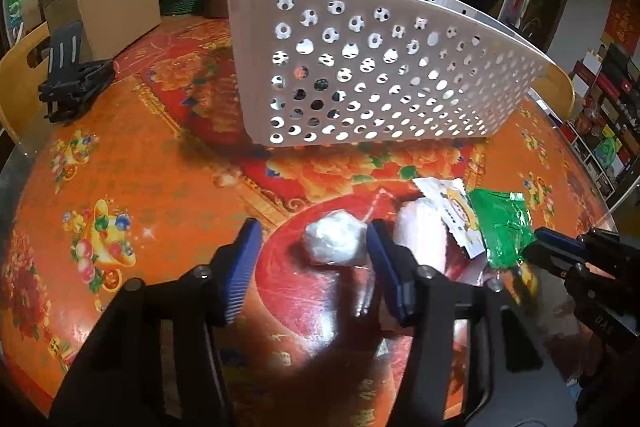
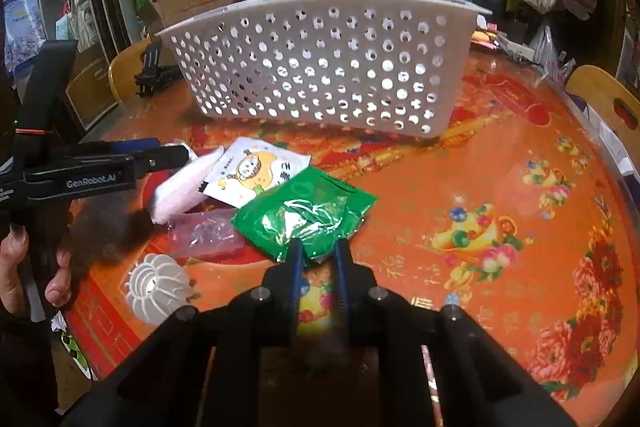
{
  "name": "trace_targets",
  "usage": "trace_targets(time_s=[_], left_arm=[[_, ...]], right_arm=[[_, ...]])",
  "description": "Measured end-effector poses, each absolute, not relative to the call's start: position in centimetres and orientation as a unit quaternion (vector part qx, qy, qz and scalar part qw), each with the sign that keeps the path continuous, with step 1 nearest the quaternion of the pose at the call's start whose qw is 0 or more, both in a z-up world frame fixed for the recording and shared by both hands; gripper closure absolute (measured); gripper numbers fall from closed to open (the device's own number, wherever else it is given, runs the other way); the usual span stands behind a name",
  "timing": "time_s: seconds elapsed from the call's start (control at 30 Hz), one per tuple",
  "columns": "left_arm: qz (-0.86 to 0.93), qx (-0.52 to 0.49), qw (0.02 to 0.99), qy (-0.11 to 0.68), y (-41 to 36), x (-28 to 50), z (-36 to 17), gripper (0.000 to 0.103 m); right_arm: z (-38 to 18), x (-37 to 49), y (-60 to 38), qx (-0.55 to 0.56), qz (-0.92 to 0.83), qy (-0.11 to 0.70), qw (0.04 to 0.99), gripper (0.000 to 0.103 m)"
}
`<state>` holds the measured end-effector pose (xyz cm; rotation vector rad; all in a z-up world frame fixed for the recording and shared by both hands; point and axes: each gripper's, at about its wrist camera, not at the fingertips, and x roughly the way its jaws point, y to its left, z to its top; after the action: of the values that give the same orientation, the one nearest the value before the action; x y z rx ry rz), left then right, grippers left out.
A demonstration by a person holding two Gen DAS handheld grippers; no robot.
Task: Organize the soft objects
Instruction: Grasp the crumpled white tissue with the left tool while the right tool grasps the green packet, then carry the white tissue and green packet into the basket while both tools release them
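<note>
Right gripper is closed down on the near edge of the green packet, blue pads pinching it. The packet lies on the table, not yet lifted by the look of it. Over on the left view, the left gripper stands wide open, holding nothing, with the white wad sitting between its fingers toward the right pad. At two o'clock from the wad lie the pink pack and the yellow-print sachet, overlapping. Farther out at twelve o'clock, the white basket waits, tilted, well apart from the pile. This looks like the pickup step: next, lift the packet clear and carry it over the basket rim without dragging the sachet along.
</note>
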<state>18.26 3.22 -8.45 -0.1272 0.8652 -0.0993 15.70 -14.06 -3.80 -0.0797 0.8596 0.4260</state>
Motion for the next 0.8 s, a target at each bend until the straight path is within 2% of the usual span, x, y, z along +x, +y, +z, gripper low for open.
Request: trace_targets(time_s=[0.1, 0.8], left_arm=[[-0.061, -0.060, 0.906, 0.415, 2.7, 18.0, -8.3, 0.073], [-0.058, -0.059, 0.924, 0.373, 3.3, 16.2, -5.3, 0.074]], right_arm=[[-3.5, 15.2, -14.2, -0.035, 0.208, 0.407, 0.889, 0.091], [1.2, 13.8, -16.3, -0.039, 0.208, 0.355, 0.911, 0.095]])
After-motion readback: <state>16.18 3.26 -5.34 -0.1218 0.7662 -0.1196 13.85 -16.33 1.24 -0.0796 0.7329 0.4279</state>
